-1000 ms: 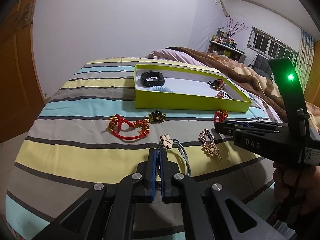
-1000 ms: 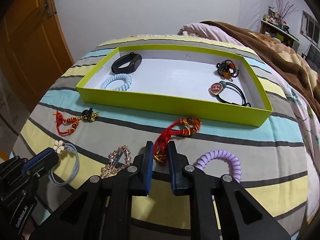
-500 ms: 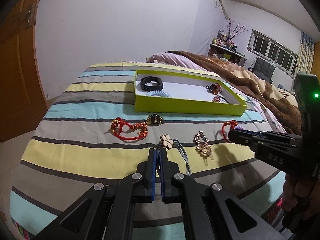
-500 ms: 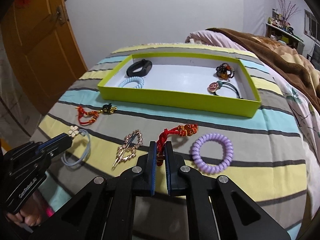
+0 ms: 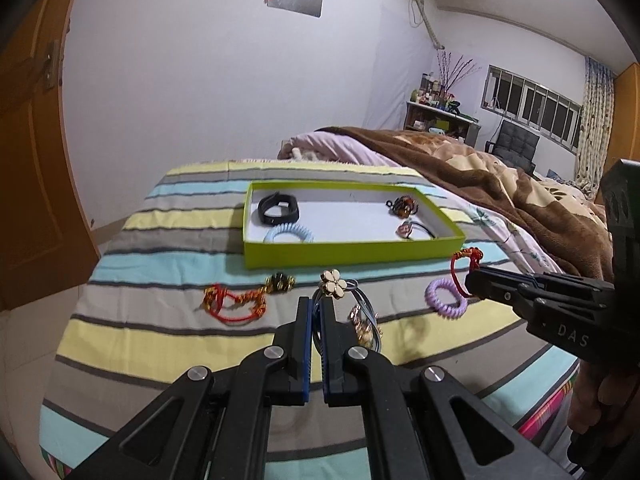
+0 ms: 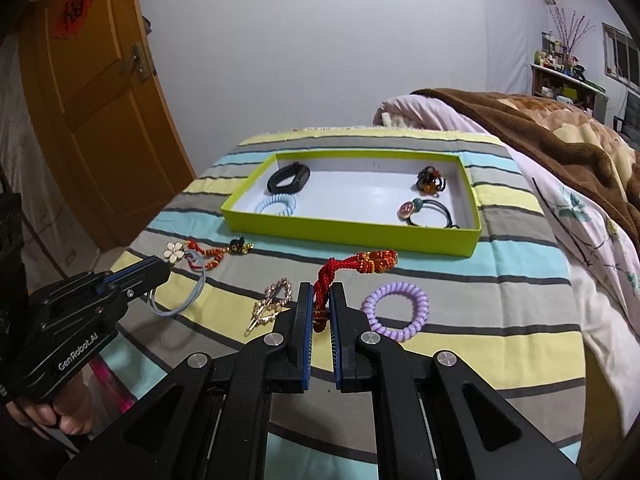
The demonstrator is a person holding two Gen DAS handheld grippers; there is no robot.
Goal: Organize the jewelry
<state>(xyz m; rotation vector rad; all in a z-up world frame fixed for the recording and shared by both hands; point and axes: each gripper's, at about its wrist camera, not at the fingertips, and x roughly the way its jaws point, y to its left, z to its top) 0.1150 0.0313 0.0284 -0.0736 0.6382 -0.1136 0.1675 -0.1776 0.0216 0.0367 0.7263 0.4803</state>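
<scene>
Jewelry split three ways: some already in the green box (image 5: 352,254), some loose on the striped bedspread (image 5: 160,336), two pieces lifted. Left wrist view: left tongs (image 5: 316,308) pinched shut on the grey-blue hair tie (image 5: 362,304), its cream flower (image 5: 335,284) riding just above the tips, clear of the bed. Ahead on the stripes, a red-and-gold bracelet (image 5: 236,304) and a purple coil tie (image 5: 444,300). Carry step, by the look of it; next, forward over the near wall of the box, then a release inside. Beyond, a brown blanket (image 5: 500,184), white wall, windows, wooden door at left. Right wrist view: right tongs (image 6: 320,308) clamped on the red knotted cord (image 6: 352,266), beaded end hanging forward, off the bedspread. Gold hair clip (image 6: 270,304) just left of the tips, not yet collected. Inside the box, a black band (image 6: 289,178), a pale blue coil (image 6: 277,205), a dark beaded piece (image 6: 430,180) and a black tie with a pink charm (image 6: 424,214); open floor in the middle for both drops.
</scene>
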